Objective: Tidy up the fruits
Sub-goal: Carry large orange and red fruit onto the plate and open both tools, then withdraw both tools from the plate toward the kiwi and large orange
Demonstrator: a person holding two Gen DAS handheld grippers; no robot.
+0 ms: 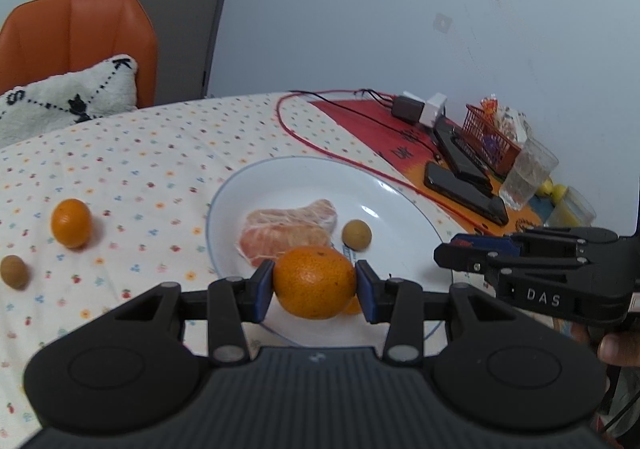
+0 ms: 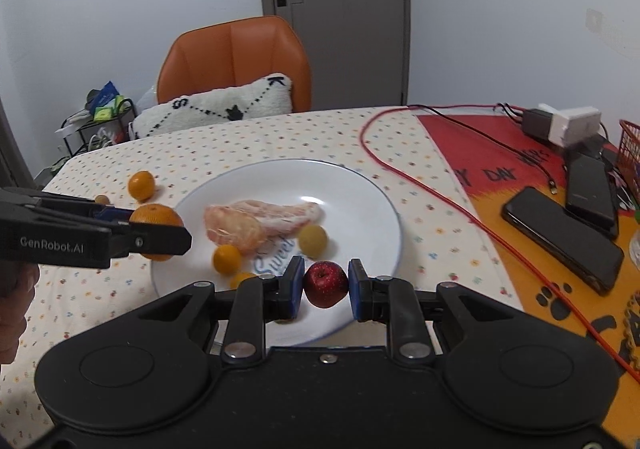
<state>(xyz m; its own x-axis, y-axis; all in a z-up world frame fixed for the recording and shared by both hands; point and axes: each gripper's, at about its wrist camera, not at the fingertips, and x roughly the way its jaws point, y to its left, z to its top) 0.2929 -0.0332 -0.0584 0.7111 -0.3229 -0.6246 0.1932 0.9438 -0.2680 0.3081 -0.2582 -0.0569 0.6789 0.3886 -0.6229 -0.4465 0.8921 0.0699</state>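
Right wrist view: the right gripper clamps a small red apple, stem dimple upward, over the near rim of the white plate lettered "Sweet". The left gripper, marked "GenRobot.AI", grips a mandarin above the plate's left edge. Beyond lie peeled segments and open tablecloth.

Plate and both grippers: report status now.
Left gripper shut on tangerine, right gripper shut on red fruit. Both over plate. Landing spots free.
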